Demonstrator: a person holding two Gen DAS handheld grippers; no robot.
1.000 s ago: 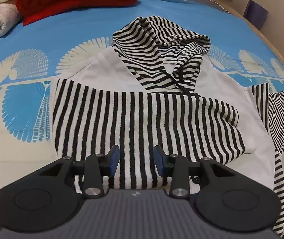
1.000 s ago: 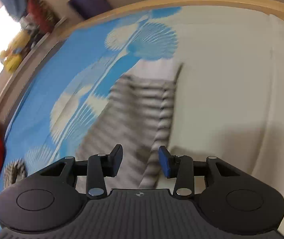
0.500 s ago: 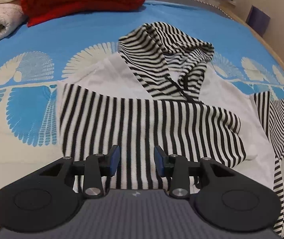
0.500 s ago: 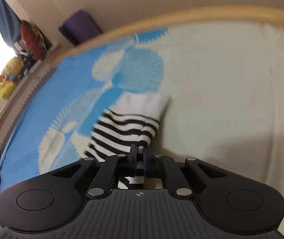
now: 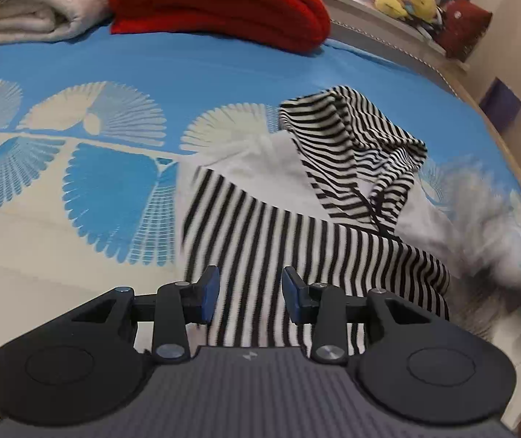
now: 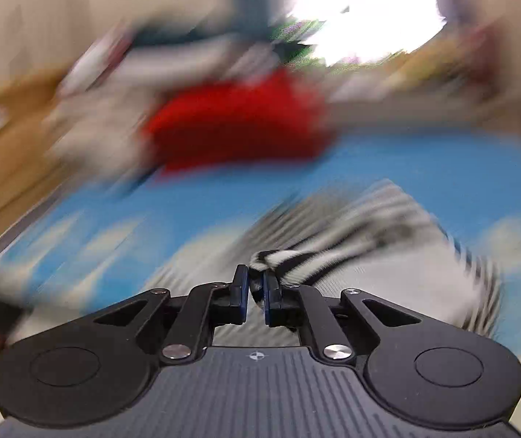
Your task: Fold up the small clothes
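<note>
Black-and-white striped hoodie, red blanket

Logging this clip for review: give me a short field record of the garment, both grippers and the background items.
garment: striped hooded top, spread on the bed, one sleeve folded across its front
bed cover: blue and cream
left gripper: open, above the top's hem, holding nothing
right gripper: shut on a striped sleeve end; view blurred
background: red blanket, cream blanket, folded

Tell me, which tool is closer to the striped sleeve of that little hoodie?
The right. The right tool is clamped on the striped sleeve, cloth pinched between its pads. The left tool is open above the hoodie's striped front panel, gripping nothing.
</note>
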